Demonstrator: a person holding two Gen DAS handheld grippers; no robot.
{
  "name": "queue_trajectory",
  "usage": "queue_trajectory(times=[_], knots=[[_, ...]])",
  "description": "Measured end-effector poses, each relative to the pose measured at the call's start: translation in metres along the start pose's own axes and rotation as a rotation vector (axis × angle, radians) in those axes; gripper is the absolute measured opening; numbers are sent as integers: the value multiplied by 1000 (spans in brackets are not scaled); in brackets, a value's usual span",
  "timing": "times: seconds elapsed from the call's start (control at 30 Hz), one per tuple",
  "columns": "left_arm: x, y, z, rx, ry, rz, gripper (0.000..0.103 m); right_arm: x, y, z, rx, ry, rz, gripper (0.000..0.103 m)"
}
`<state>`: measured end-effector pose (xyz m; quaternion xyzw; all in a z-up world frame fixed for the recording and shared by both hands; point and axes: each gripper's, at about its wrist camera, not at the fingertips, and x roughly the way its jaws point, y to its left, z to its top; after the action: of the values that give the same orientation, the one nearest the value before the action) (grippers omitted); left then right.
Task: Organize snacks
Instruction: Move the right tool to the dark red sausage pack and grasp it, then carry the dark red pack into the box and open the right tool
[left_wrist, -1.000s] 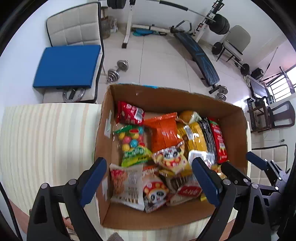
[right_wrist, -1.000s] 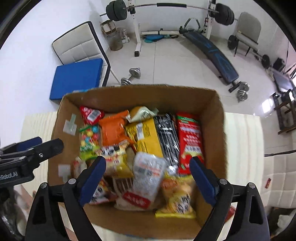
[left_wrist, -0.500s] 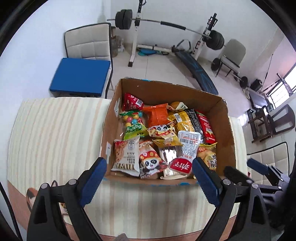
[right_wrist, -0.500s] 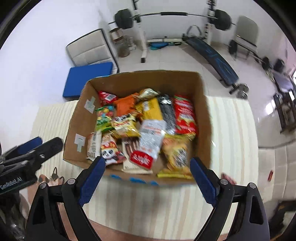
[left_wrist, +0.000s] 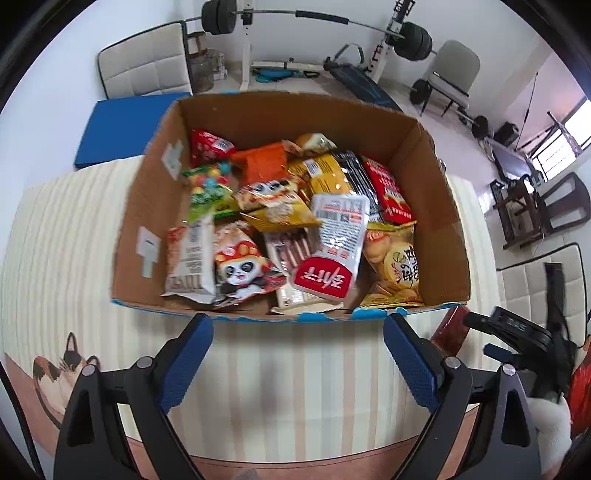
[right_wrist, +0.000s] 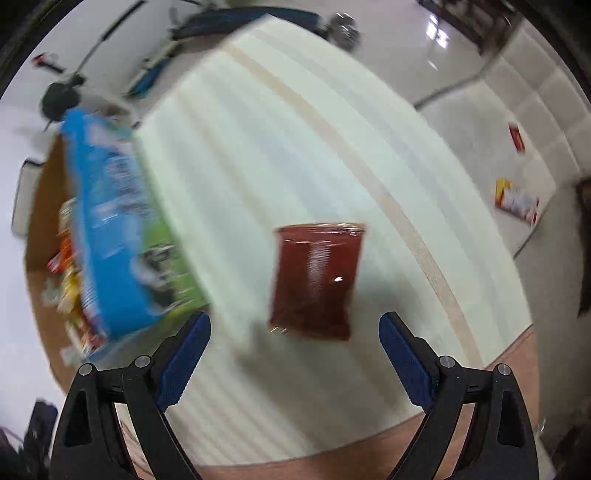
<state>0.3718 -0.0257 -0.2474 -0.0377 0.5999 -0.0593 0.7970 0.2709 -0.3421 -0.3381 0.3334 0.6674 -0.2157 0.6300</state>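
Observation:
A cardboard box (left_wrist: 140, 206) full of snack packets stands on the striped tablecloth; a white-and-red packet (left_wrist: 332, 247) and a panda packet (left_wrist: 242, 267) lie near its front. My left gripper (left_wrist: 297, 354) is open and empty just in front of the box. My right gripper (right_wrist: 294, 347) is open and empty, just short of a dark red snack packet (right_wrist: 314, 280) lying flat on the cloth. The box's blue-and-green outer side (right_wrist: 118, 236) is at the left of the right wrist view, blurred. The right gripper (left_wrist: 517, 339) shows at the right of the left wrist view.
The table's front edge (right_wrist: 480, 373) is close below the red packet. Two small packets (right_wrist: 515, 201) lie on the padded white seat to the right. Beyond the table are a chair with a blue cushion (left_wrist: 118, 129) and a weight bench (left_wrist: 354, 77).
Both grippers pulled back from above the box. The right gripper swung away to the right and now faces the red packet on the cloth. The left now sits lower before the box front.

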Motion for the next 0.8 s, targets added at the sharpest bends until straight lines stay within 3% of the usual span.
queue_trajectory(times=[0.2, 0.3, 0.5, 0.7, 0.8], knots=[[16, -11, 3, 33, 4, 26, 95, 34, -7, 17, 35, 25, -37, 91], [19, -11, 4, 38, 6, 34, 95, 40, 1, 19, -3, 13, -93, 79], [23, -11, 6, 39, 10, 40, 95, 45, 24, 15, -144, -31, -235, 65], [24, -11, 3, 38, 20, 36, 95, 42, 38, -2, -286, -74, -259, 60], [22, -9, -2, 40, 19, 42, 95, 41, 38, -14, -308, -64, -228, 60]])
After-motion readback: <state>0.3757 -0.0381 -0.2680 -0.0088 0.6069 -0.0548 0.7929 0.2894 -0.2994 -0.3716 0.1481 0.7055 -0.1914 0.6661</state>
